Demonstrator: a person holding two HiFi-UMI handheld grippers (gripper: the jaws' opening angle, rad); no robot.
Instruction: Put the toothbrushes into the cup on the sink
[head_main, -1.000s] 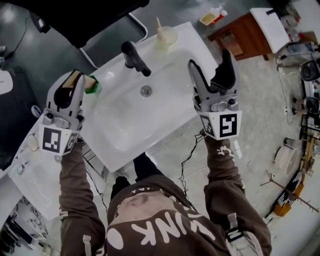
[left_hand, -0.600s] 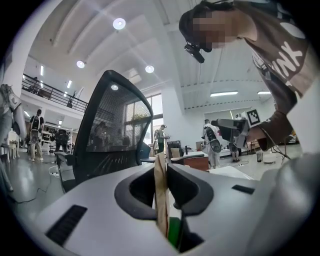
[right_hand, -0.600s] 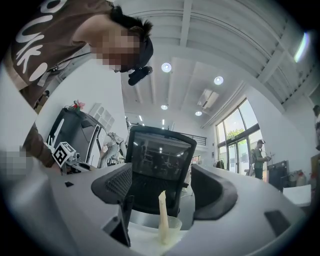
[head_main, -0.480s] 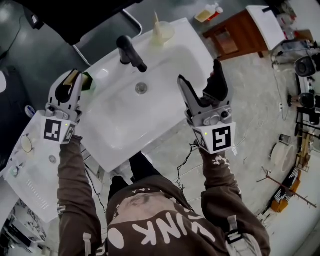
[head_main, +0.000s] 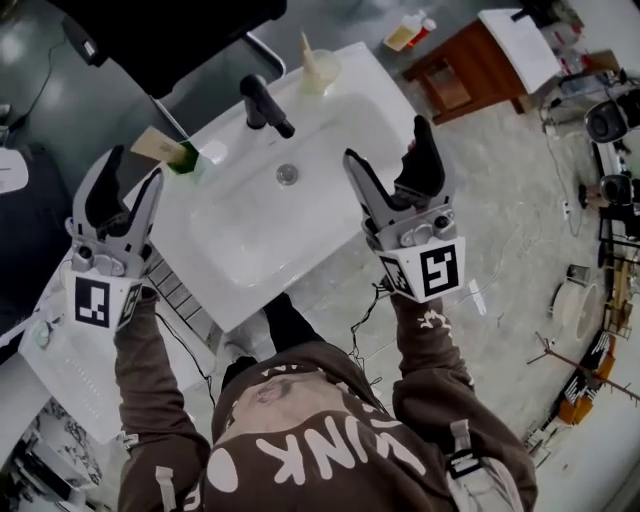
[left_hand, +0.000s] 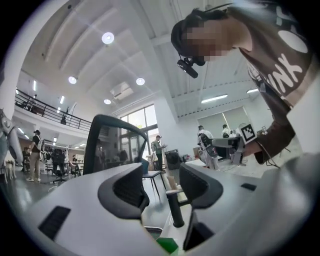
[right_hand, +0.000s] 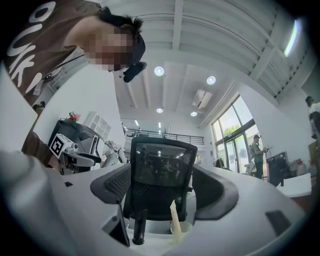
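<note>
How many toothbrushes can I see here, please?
2. One toothbrush stands in the cup at the sink's back rim; the other, tan with a green end, lies on the sink's left rim. More may be hidden.

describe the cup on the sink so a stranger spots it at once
Find the white sink with the black faucet at its back edge. On the rim right of that faucet stands a pale cream cup; unlike the green item left of the faucet, it holds one upright pale stick.
</note>
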